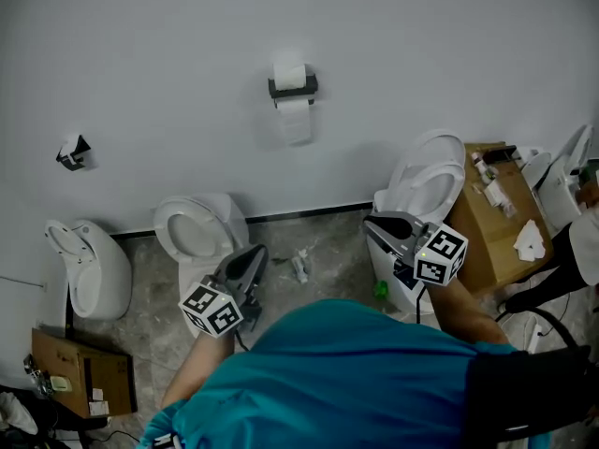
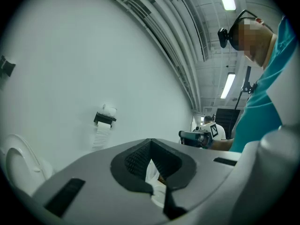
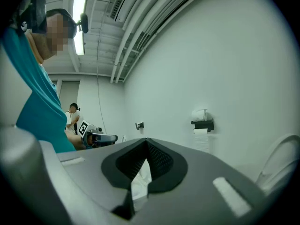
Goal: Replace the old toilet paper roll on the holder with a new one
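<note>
Left claw [image 1: 255, 253]: clenched, nothing between the jaws, held level. In the head view it shows just beside the white toilet [image 1: 192, 224].

Target is the black wall holder [image 1: 292, 86], up on the wall ahead. It sits between the two claws in the head view and well apart from both.
- One roll [image 1: 290, 71] rests on top of the holder, and a paper tail [image 1: 295, 120] hangs below it.
- The roll's long axis looks horizontal, flat along the wall, running left-right.
- The tail points straight down.
- I can't tell if the top roll is the spare.

The holder sits left of the jaw line in the left gripper view and right of it in the right gripper view. So either claw has to re-aim and go forward and up. Judging sideways offset, the left claw looks slightly nearer.

Right claw [image 1: 374, 224]: clenched, empty, level, near the second toilet [image 1: 426, 171] and the cardboard box [image 1: 487, 218].

Swap looks not yet started.
</note>
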`<action>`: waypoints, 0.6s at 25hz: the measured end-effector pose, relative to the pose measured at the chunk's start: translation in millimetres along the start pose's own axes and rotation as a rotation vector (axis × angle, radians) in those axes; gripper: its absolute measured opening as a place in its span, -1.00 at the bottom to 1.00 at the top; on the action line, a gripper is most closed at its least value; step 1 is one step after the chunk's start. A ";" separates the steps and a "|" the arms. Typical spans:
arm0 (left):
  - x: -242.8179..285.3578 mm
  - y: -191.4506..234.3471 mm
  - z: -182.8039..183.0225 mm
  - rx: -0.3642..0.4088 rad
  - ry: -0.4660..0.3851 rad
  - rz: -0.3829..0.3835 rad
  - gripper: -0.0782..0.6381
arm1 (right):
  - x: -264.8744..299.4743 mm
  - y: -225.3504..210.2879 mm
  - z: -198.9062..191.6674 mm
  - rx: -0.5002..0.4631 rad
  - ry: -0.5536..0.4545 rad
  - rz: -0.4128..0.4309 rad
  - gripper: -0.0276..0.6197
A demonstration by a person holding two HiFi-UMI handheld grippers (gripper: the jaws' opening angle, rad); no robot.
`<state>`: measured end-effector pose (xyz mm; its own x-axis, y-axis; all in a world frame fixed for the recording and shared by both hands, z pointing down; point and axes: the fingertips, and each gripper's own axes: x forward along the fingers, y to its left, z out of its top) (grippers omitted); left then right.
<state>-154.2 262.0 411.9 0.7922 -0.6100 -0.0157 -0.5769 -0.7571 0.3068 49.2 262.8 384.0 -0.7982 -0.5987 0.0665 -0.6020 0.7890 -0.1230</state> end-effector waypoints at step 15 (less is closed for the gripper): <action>70.5 -47.6 -23.9 -0.005 0.009 -0.012 -0.76 | -61.2 -52.4 0.1 0.016 -0.008 0.013 -0.91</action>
<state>-66.2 260.7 419.0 0.8008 -0.5989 -0.0104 -0.5665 -0.7630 0.3113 129.6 258.2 386.3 -0.8060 -0.5891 0.0570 -0.5907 0.7947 -0.1395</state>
